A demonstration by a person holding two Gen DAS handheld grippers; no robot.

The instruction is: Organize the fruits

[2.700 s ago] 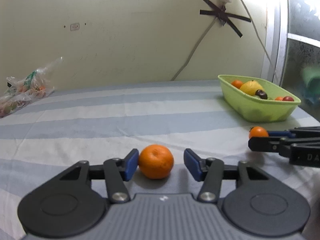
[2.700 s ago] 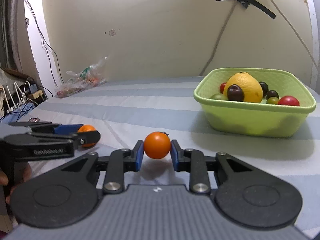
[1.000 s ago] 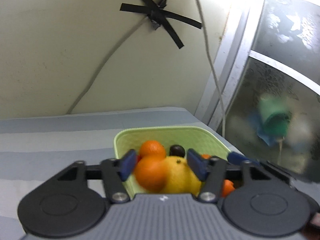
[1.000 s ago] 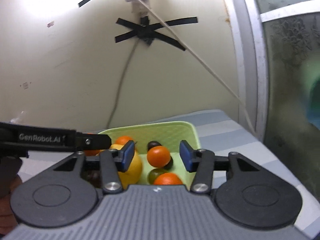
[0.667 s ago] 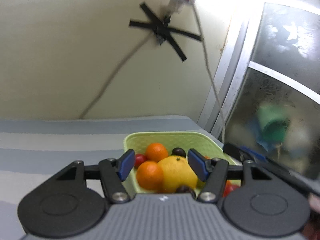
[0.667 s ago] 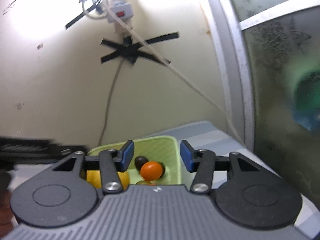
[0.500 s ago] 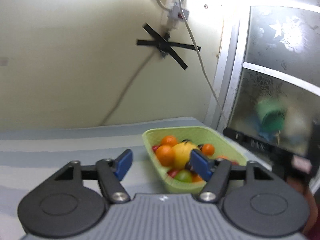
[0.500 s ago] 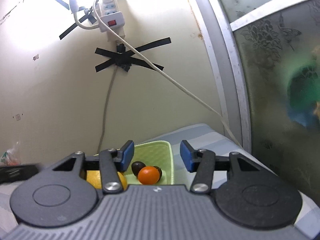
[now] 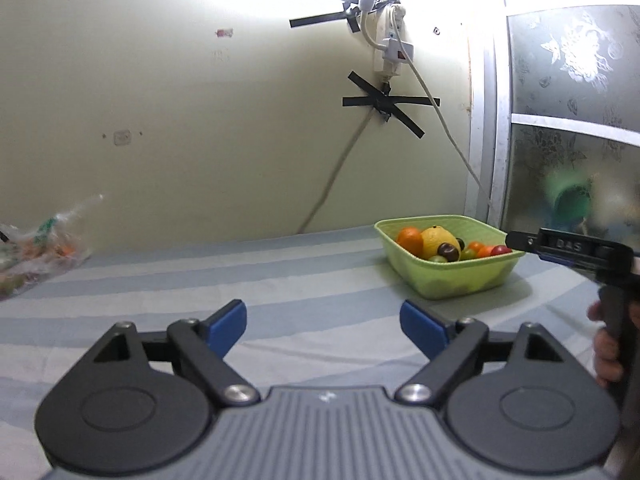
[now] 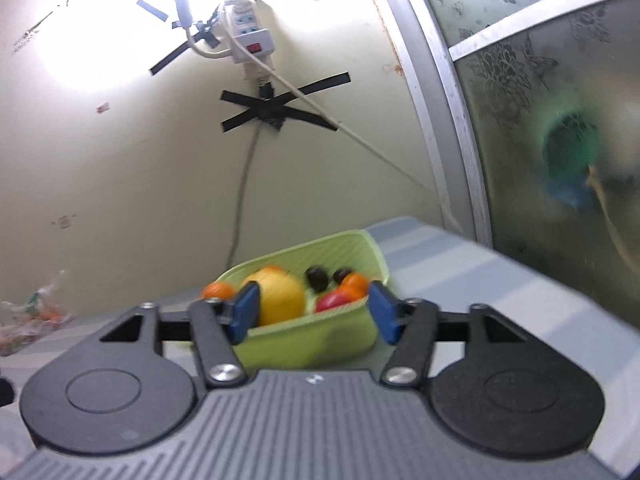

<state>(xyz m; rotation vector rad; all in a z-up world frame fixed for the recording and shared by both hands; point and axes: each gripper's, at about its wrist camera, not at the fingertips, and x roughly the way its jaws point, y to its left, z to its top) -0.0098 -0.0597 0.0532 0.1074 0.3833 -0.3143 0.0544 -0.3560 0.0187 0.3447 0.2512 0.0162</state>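
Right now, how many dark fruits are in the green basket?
2. One dark fruit lies right of the yellow fruit in the green basket; the second dark fruit sits beside it. Others may be hidden underneath.

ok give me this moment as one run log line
left gripper: open, empty, jaws just widened | right gripper: open, empty, jaws just widened | green basket: holds the fruit | striped sheet: no loose fruit seen

- Pale yellow-green wall (image 9: pixel 200 120) is filling the upper left of both views.
- Power strip (image 9: pixel 390 46) is hanging upper centre, taped with black tape (image 9: pixel 384 102); glare is washing out the top.
- Frosted patterned window (image 9: pixel 572 80) is occupying the right edge.
- Blue-and-white striped cloth (image 9: pixel 280 292) is covering the surface below.
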